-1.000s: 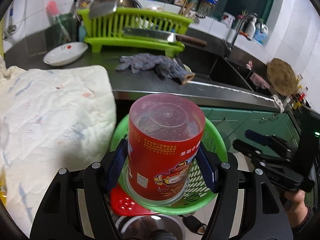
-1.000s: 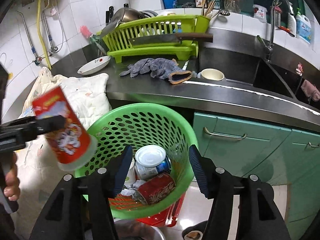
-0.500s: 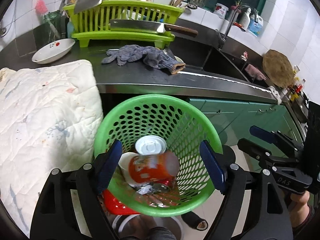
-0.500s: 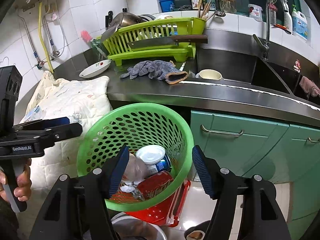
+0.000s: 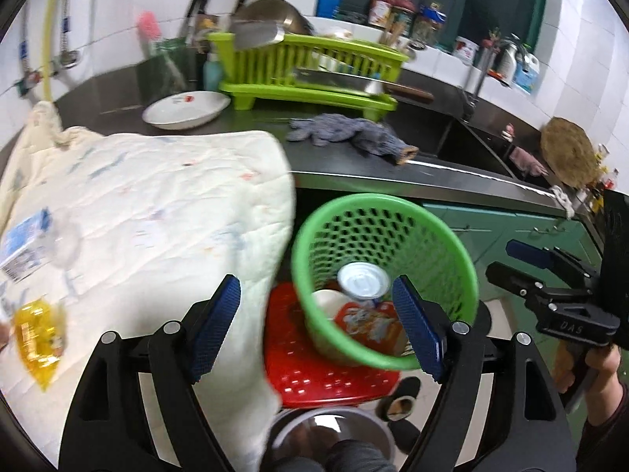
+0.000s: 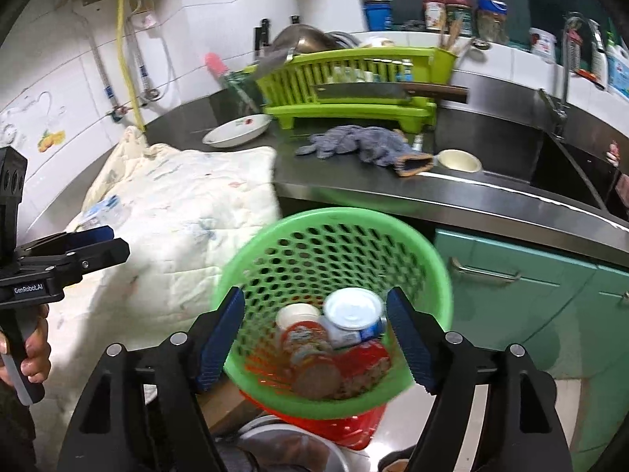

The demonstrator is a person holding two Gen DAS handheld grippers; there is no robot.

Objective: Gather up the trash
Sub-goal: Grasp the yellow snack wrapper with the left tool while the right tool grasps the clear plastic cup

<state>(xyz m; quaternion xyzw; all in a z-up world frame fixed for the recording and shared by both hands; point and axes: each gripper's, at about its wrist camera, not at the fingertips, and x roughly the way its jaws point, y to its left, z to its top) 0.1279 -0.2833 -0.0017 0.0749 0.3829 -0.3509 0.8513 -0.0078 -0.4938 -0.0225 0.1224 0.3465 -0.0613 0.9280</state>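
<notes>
Fingers (image 5: 416, 330) empty, yellow wrapper (image 5: 37, 338) left-view only

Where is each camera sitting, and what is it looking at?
Left wrist view: sits on the left gripper, looking down past its blue fingers at the green basket and white quilt; the person's right hand with the right gripper shows at right.
Right wrist view: sits on the right gripper, whose jaws are opening with nothing gripped, looking down into the basket; the left gripper shows at left.
Both share the basket, quilt, green dish rack and grey cloth.
</notes>
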